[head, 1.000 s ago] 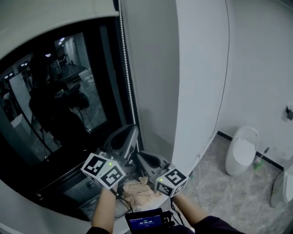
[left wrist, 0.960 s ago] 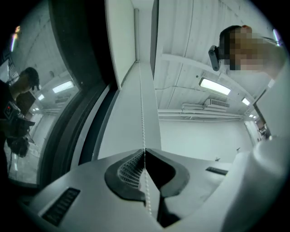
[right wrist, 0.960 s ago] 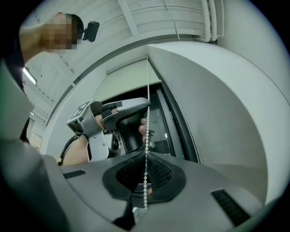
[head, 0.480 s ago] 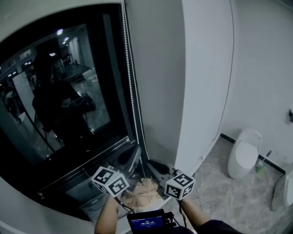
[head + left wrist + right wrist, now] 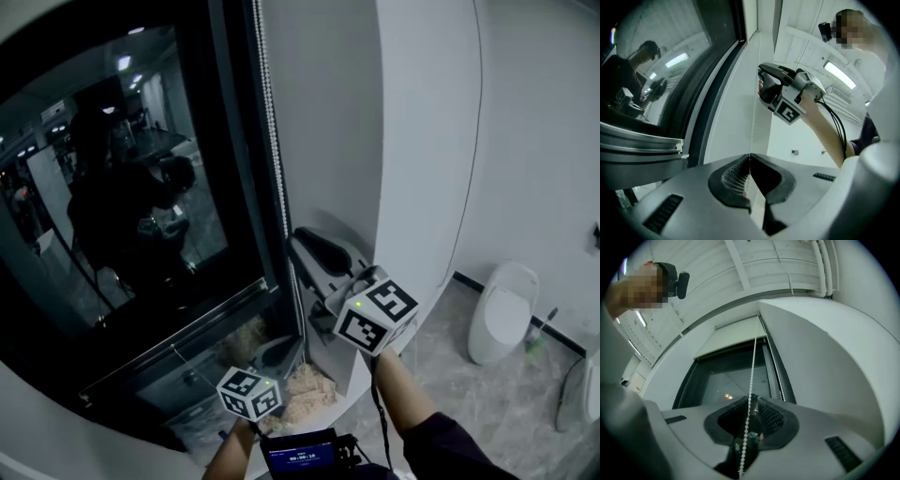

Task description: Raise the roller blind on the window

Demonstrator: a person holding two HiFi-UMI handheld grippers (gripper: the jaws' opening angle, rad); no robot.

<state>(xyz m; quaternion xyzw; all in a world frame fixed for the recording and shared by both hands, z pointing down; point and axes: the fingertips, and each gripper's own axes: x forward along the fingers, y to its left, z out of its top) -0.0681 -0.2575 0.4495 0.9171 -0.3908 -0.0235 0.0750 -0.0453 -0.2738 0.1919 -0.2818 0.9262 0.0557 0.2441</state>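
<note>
A white bead chain (image 5: pixel 272 141) hangs down the right side of the dark window (image 5: pixel 141 187). My left gripper (image 5: pixel 281 350) is low by the sill, and in the left gripper view (image 5: pixel 750 157) it is shut on the chain (image 5: pixel 753 117). My right gripper (image 5: pixel 302 236) is higher up the same strand. Its jaws (image 5: pixel 751 401) are opening, and the chain (image 5: pixel 752 362) runs loose through the narrow gap. The white roller blind (image 5: pixel 733 338) covers only the top of the window. A second strand (image 5: pixel 776 371) hangs beside the frame.
A white wall panel (image 5: pixel 422 141) stands just right of the window. The sill (image 5: pixel 305 384) holds straw-like debris. A white floor fixture (image 5: pixel 502 309) and a brush (image 5: pixel 534 333) stand on the tiled floor to the right. A small screen device (image 5: pixel 300 457) is at my chest.
My right gripper has climbed up the chain from sill height and its jaws have loosened. The left gripper has dropped lower, still shut on the chain.
</note>
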